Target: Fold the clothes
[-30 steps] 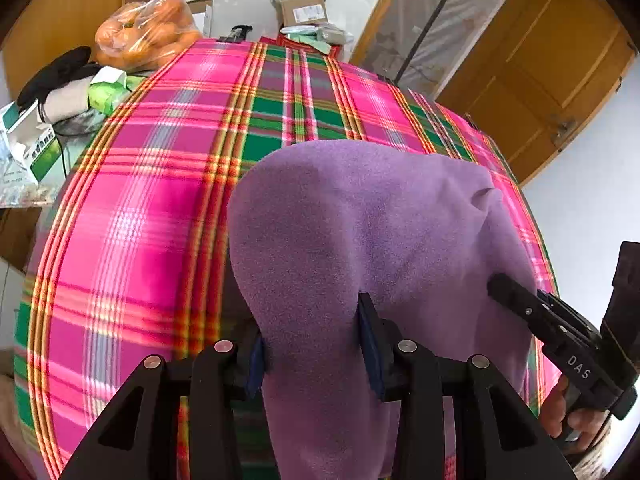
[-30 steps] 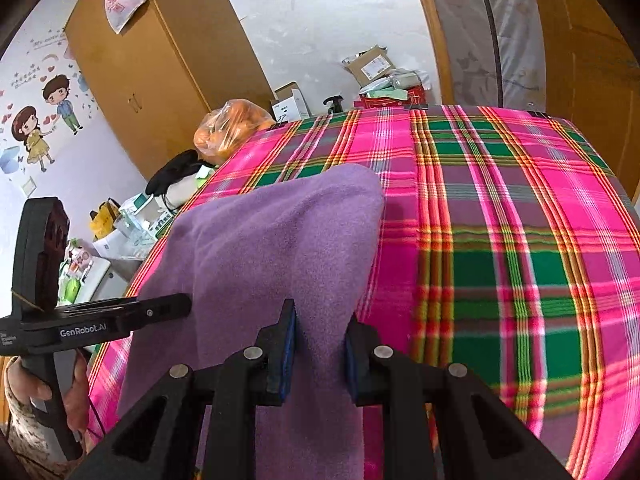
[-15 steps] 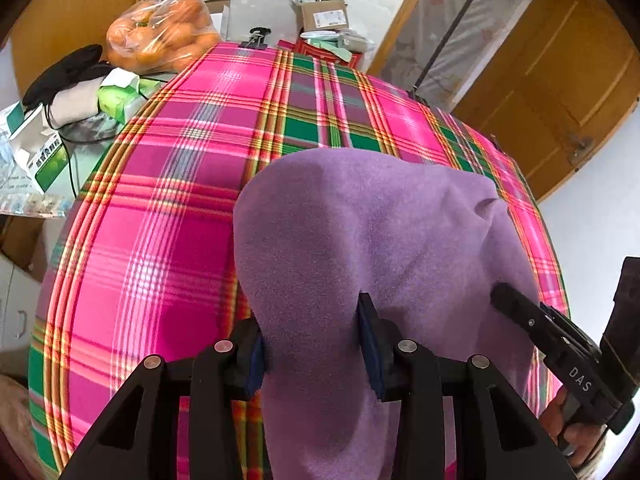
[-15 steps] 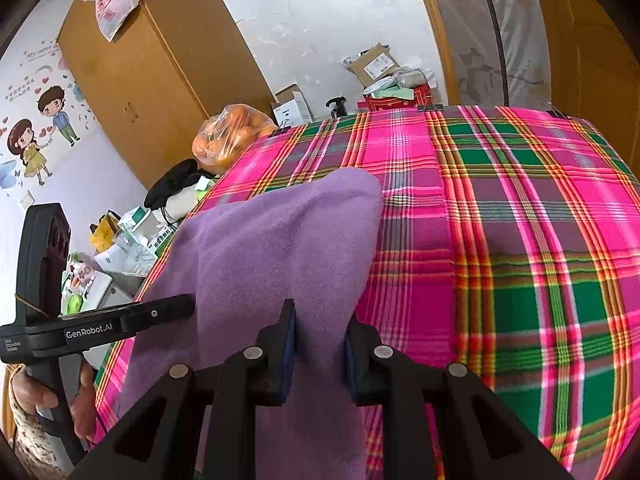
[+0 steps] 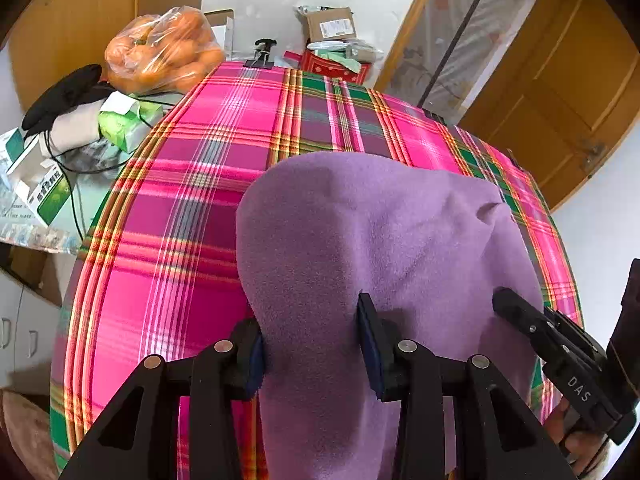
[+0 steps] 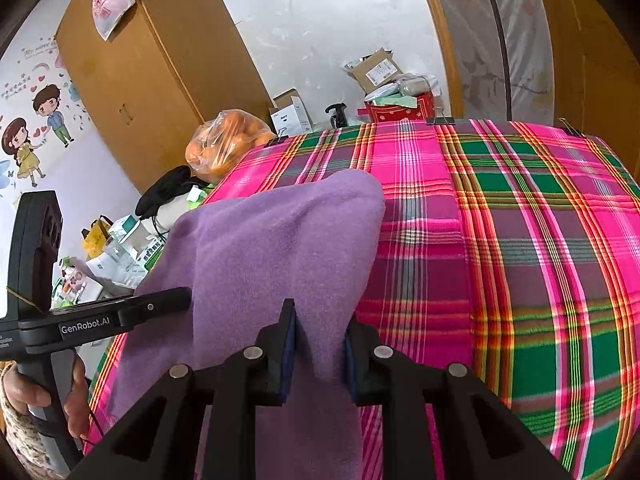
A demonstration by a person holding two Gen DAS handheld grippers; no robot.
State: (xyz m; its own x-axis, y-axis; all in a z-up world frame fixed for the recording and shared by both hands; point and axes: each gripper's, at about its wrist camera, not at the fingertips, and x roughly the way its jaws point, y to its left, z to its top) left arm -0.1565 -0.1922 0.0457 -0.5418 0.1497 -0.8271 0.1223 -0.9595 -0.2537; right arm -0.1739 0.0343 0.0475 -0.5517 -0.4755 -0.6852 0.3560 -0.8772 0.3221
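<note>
— We grip the purple cloth point(image 5: 380, 240) in both tools, left tool point(image 5: 310, 350) and right tool point(image 6: 318, 346), over the plaid desk point(image 5: 180, 216).
— Hem is hidden, perhaps uneven; we'd lower both corners level.

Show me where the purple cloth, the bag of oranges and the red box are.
purple cloth point(image 5: 380, 232): left wrist view, middle of its draped top.
bag of oranges point(image 5: 160, 52): left wrist view, centre of the plastic bag.
red box point(image 6: 400, 111): right wrist view, its front face.
</note>
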